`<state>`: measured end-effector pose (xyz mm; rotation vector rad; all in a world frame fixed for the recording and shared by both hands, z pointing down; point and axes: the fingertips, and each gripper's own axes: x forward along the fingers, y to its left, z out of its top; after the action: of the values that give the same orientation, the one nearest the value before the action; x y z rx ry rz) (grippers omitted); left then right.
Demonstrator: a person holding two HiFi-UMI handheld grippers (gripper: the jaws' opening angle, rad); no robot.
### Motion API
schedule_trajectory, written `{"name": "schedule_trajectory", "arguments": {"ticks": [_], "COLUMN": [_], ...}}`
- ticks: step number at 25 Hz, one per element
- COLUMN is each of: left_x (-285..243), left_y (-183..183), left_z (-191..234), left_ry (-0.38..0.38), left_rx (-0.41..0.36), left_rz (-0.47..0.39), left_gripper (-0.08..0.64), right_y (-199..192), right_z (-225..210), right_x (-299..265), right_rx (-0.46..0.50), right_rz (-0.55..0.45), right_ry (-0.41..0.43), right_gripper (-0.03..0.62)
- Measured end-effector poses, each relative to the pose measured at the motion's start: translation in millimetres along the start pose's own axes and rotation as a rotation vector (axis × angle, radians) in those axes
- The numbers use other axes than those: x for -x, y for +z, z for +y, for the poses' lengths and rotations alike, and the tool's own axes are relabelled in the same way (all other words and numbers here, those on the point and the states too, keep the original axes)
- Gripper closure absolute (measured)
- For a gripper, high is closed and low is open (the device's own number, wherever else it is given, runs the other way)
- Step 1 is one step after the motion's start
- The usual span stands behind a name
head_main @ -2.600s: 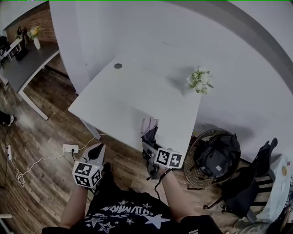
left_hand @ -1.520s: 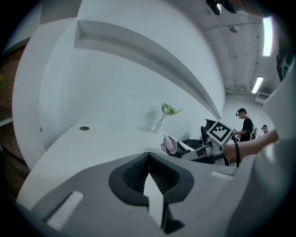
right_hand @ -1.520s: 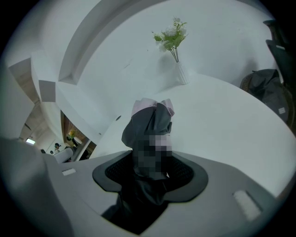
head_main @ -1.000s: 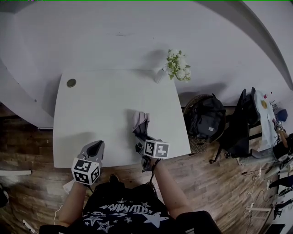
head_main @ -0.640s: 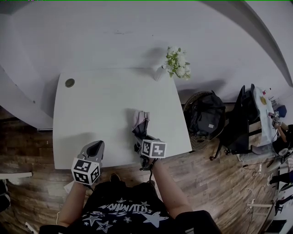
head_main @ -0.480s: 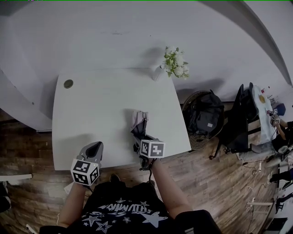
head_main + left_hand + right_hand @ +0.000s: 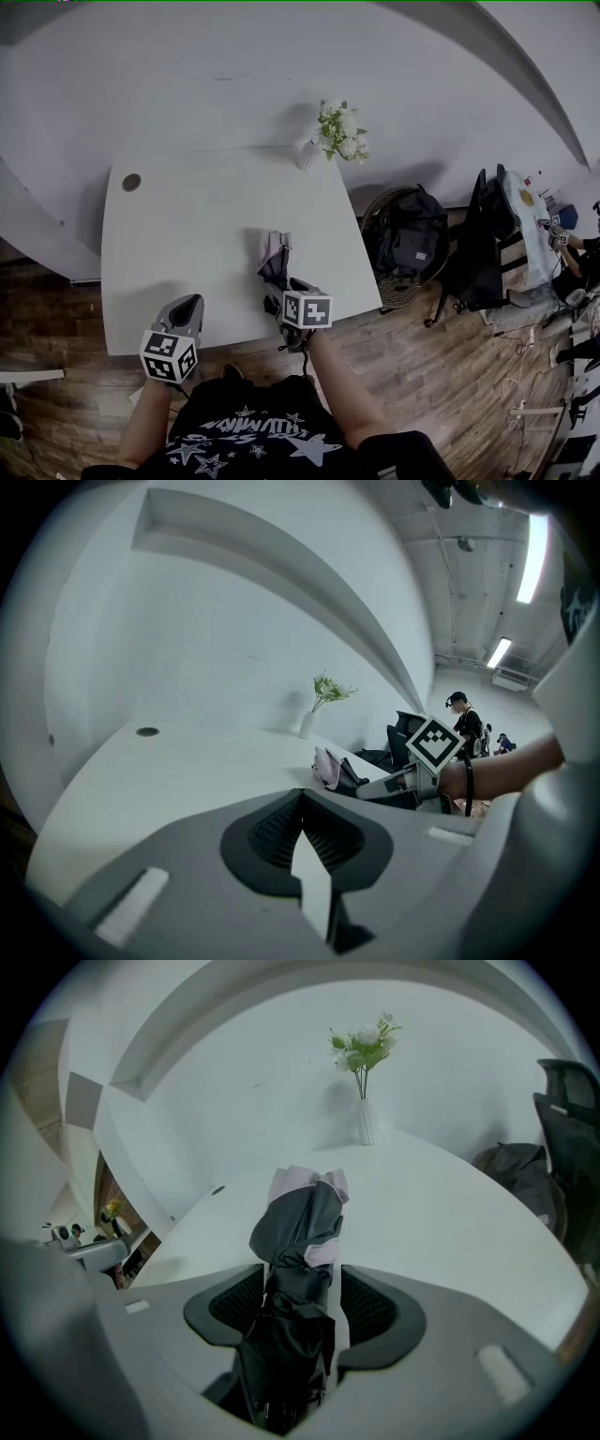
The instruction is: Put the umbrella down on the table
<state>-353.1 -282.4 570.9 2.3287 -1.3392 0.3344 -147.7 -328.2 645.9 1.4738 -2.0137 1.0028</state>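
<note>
A folded black and pink umbrella (image 7: 273, 258) lies on the white table (image 7: 187, 234) near its front edge, pink end pointing away from me. My right gripper (image 7: 281, 289) is around its dark near end. Its jaws have just been opening, and in the right gripper view the umbrella (image 7: 300, 1232) sits between the pads with a strip of table showing at the right pad. The right gripper (image 7: 298, 1283) is open. My left gripper (image 7: 187, 307) hovers at the front edge, left of the umbrella (image 7: 330, 768). The left gripper (image 7: 300, 794) is shut and holds nothing.
A vase of white flowers (image 7: 333, 131) stands at the table's far right corner. A round grommet (image 7: 131, 182) marks the far left corner. On the wooden floor to the right of the table are a basket with a black bag (image 7: 408, 244) and a dark chair (image 7: 478, 244).
Since the oldest frame I have come square to the table's front edge with the umbrella over it. In the last second both grippers stay put; only the view drifts a little.
</note>
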Motion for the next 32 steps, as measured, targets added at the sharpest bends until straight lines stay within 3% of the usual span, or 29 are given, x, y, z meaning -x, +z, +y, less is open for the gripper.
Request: {"name": "schedule_trajectory", "arguments": {"ticks": [4,7,14,23,32], "left_x": [-0.9,1.0,4.0,12.4,23.3], "left_y": [14.8,23.2,30.5,34.1,24.8], "left_z": [-5.8,-11.4,-33.8,-76.1,-128.1], "left_ry": [0.008,0.022,0.079,0.195,0.324], "left_rx": [-0.012,-0.016,-0.012,0.007,0.034], "left_rz": [-0.038,-0.062,-0.092,-0.129,-0.154], "left_gripper": [0.557,0.557,0.557,0.557,0.557], "right_y": [11.0,20.6,36.3,55.8,55.1], "right_z": [-8.6,-20.8,-43.3,-56.6,-78.6], "right_x": [20.1,34.9,54.9,73.7,86.4], "right_rx": [-0.007,-0.011,-0.009,0.041,0.089], "right_rz": [-0.051,-0.106,-0.148,-0.161,-0.124], "right_ry": [0.010,0.001,0.036,0.175,0.311], "right_gripper": [0.319,0.384,0.461,0.578,0.578]}}
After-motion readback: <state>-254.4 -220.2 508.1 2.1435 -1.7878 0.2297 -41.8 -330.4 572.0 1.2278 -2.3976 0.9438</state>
